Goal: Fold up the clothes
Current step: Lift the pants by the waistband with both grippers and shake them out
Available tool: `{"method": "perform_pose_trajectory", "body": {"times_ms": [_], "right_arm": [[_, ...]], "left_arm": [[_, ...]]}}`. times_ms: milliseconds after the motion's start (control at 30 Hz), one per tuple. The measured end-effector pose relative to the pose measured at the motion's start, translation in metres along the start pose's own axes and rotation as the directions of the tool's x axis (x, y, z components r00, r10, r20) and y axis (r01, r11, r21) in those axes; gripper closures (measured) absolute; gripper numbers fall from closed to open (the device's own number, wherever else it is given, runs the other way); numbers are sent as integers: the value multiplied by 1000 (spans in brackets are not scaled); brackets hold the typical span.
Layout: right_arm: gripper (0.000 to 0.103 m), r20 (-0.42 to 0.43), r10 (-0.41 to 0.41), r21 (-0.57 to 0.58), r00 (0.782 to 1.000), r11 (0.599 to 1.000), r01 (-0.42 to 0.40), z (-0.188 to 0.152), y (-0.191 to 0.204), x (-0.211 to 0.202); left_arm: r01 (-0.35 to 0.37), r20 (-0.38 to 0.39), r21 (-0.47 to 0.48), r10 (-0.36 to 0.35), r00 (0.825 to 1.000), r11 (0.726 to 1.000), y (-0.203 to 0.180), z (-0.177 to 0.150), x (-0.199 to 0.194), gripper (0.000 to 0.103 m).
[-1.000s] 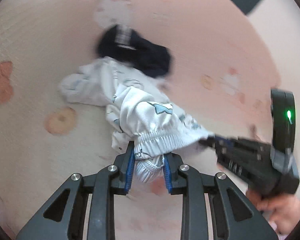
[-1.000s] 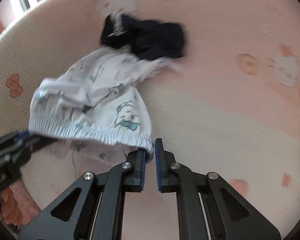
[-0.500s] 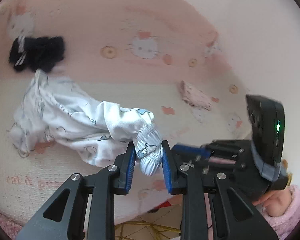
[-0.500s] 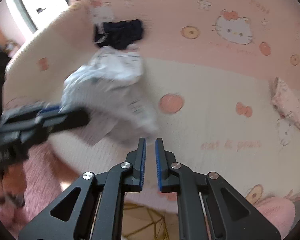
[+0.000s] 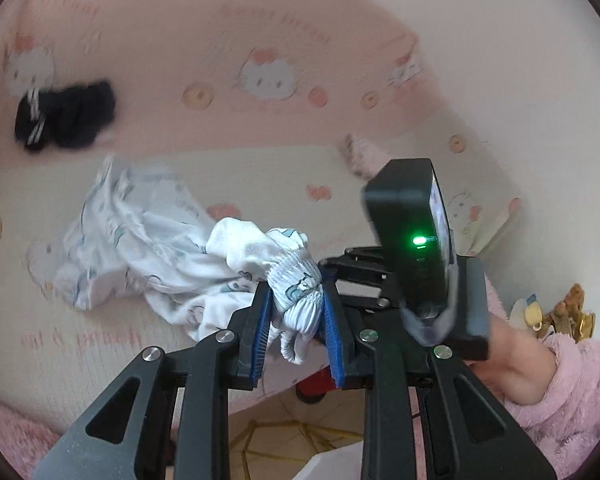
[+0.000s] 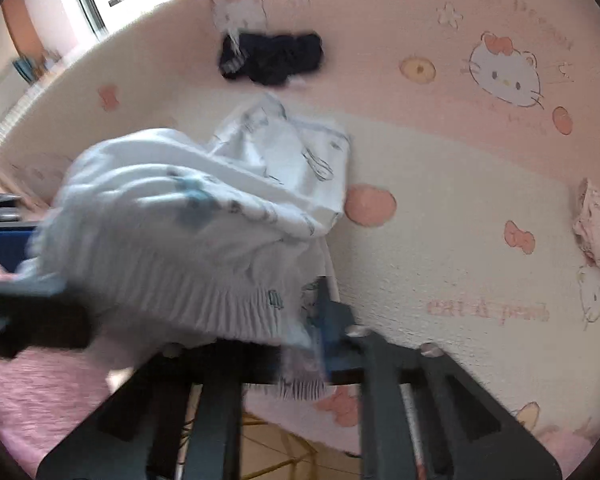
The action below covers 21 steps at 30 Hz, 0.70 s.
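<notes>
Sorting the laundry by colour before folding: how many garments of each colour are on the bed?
White printed cotton garment with elastic waistband: 1
Dark navy crumpled garment: 1
Pale pink patterned folded garment: 1
Total: 3

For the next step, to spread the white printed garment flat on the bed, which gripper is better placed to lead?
Left, probably. The left gripper is shut on the white garment at its gathered waistband, in sharp view. The right gripper's view is blurred, with the waistband draped across it, so its grip cannot be confirmed.
</notes>
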State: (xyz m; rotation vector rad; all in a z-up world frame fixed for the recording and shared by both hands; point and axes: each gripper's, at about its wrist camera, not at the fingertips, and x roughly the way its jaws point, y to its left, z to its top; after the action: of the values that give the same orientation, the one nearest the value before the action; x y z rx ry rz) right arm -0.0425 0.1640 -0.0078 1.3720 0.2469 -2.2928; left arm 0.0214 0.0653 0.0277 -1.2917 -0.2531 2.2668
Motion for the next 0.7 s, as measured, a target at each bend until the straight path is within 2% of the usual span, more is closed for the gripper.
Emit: {"method": "perform_pose_trajectory", "body": {"times_ms": [67, 167, 300, 400, 500, 533, 567, 633, 700], "right_arm": [[97, 9, -30, 20, 1000, 999, 30, -5, 4, 5], [98, 73, -103, 76, 992, 992, 97, -13, 9, -9], [98, 173, -222, 139, 960, 970, 199, -8, -3, -38], [98, 256, -261, 224, 931, 953, 206, -2, -12, -70], [98, 310, -248, 237, 918, 955, 178, 2, -10, -97], [98, 328, -244, 242, 913, 956, 169, 3, -10, -106], [98, 346, -240, 246, 907, 956, 159, 4, -9, -115], [98, 381, -231, 253, 895, 957, 140, 6, -8, -134], [98, 403, -233, 258, 885, 957, 135, 7, -3, -143]], "left_arm": [[-25, -27, -7, 25, 999, 1000, 8, -9, 10, 77], [-44, -64, -14, 43, 997, 999, 15, -20, 23, 77], [-81, -110, 9, 82, 991, 997, 10, -19, 50, 76], [-111, -121, 33, 115, 986, 993, 1, -15, 62, 74], [-98, -111, 51, 103, 988, 994, -11, -6, 66, 60], [-84, -111, 50, 89, 990, 995, -13, -4, 67, 51], [-71, -108, 51, 76, 991, 996, -15, -1, 69, 48], [-56, -91, 63, 62, 994, 996, -19, 3, 71, 48], [-78, -72, 77, 84, 994, 994, -22, 3, 74, 48]]}}
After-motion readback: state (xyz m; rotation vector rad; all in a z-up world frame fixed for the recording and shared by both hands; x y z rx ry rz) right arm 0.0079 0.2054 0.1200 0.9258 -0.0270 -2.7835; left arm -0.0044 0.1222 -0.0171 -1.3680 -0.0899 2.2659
